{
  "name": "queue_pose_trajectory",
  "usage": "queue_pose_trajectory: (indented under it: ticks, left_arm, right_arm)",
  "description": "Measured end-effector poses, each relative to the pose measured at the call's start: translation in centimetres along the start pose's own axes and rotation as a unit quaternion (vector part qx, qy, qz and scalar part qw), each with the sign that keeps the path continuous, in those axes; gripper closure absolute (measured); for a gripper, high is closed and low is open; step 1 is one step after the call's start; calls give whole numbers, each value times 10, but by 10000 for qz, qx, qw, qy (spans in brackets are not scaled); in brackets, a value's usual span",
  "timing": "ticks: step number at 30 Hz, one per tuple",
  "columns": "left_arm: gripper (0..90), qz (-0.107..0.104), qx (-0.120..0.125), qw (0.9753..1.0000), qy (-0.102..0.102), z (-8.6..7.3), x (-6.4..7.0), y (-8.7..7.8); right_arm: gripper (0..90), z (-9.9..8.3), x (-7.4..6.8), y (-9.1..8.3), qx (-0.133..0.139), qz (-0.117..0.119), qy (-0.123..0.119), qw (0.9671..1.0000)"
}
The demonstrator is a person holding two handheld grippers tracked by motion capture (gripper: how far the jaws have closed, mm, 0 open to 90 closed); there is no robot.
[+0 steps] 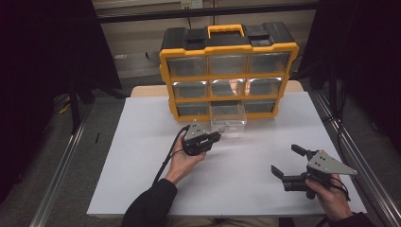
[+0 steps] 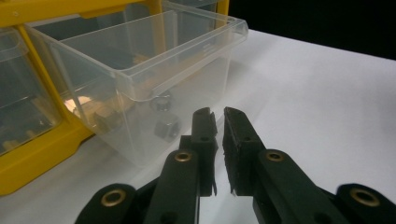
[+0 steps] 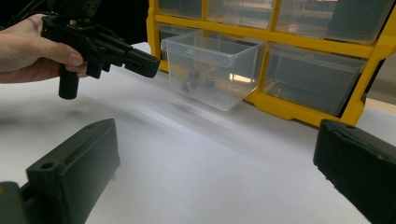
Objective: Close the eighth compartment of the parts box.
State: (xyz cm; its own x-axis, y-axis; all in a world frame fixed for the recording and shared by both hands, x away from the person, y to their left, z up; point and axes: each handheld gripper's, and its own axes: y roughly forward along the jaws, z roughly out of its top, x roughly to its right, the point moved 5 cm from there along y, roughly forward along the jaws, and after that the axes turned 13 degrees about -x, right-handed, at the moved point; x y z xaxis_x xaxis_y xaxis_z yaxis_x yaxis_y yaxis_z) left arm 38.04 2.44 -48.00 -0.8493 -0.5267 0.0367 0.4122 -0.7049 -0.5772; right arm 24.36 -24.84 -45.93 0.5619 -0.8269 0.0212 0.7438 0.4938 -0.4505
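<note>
On the white bench (image 1: 142, 156), a yellow and black organiser cabinet (image 1: 228, 71) is standing at the far edge with 3 rows of clear drawers, and the middle drawer of the bottom row, a clear drawer (image 1: 228, 117), is sticking out toward the person. The left gripper (image 1: 216, 136) is hovering just in front of that drawer, its jaws clenched to a thin slit and gripping nothing (the left gripper view is showing the 2 black pads almost touching). Inside the drawer, several dark metal nuts (image 2: 164, 123) are lying on its floor, near the front wall. The left hand (image 1: 182, 161) is wrapping around the gripper's handle, a cable trailing back along the forearm. The right gripper (image 1: 284, 161) is sitting well apart, near the bench's right front corner, its jaws spread wide and released, pointing left across the bare bench; the right gripper view is showing both jaws far apart at the bottom corners.
</note>
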Motion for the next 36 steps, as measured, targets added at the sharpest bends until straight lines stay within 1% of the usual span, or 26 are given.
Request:
queue_pose_trajectory:
  ticks: [1,3,4,5,6,7,8,10,11,12,14,15,16,17,18,19,20,22,25,26,29,30,31,34,35,36]
  left_arm:
    - [846,-82,69,9999,-38,1,0,1]
    - [881,-92,38,10000,-7,2,-2,2]
    - [896,103,0,9999,-50,2,-3,2]
    - [900,97,1,9999,-45,3,-4,3]
    - [900,-26,57,10000,50,4,-5,3]
    - [900,-59,85,9999,-61,5,-4,5]
    - [900,-20,60,10000,-6,5,-6,5]
    - [900,55,52,10000,-40,6,-6,7]
    - [900,12,74,10000,1,7,-6,8]
    - [900,187,23,9998,-21,7,-7,8]
    - [900,57,88,9999,-23,9,-8,11]
    - [900,154,109,9998,-110,10,-8,12]
    - [900,150,104,9998,-11,11,-10,12]
    - [900,199,95,9997,-102,11,-9,13]
    - [900,108,112,9999,-72,11,-9,15]
    - [900,291,77,9995,-106,11,-10,15]
    - [900,305,68,9995,-75,11,-9,15]
    - [900,176,106,9998,-7,12,-9,16]
    - [900,202,61,9998,-57,11,-12,18]
    - [900,376,-11,9992,-103,10,-13,18]
    - [900,430,-34,9990,-95,10,-16,20]
    - [900,219,27,9997,-124,10,-15,21]
    - [900,436,-35,9990,-72,10,-17,21]
    - [900,228,23,9997,-118,11,-14,24]
    - [900,355,-49,9993,-93,11,-15,24]
    - [900,234,-40,9997,-27,11,-15,24]
  right_arm:
    - [0,0,0,0,-3,7,9,10000]
    - [0,0,0,0,-5,10,1,10000]
    - [0,0,0,0,-4,7,1,10000]
    - [0,0,0,0,-5,-1,-2,10000]
    - [0,0,0,0,-8,-7,1,10000]
    - [0,0,0,0,-7,-9,5,10000]
    - [0,0,0,0,-9,-7,5,10000]
    - [0,0,0,0,-13,1,-6,10000]
    - [0,0,0,0,-8,0,2,10000]
    - [0,0,0,0,-9,-7,2,10000]
    - [0,0,0,0,-8,-7,0,10000]
    - [0,0,0,0,-8,-10,0,10000]
    - [0,0,0,0,-10,-10,2,10000]
    - [0,0,0,0,-11,-9,-1,10000]
    - [0,0,0,0,-10,-4,-2,10000]
    - [0,0,0,0,-14,-7,0,10000]
    - [0,0,0,0,-14,-8,0,10000]
    - [0,0,0,0,-9,-7,2,10000]
    - [0,0,0,0,-12,-17,4,10000]
    - [0,0,0,0,-10,-10,4,10000]
    - [0,0,0,0,-10,-16,1,10000]
    - [0,0,0,0,-9,-17,7,10000]
    - [0,0,0,0,-15,-14,14,10000]
    - [0,0,0,0,-6,-15,4,10000]
    - [0,0,0,0,-9,-13,2,10000]
    - [0,0,0,0,-11,-12,3,10000]
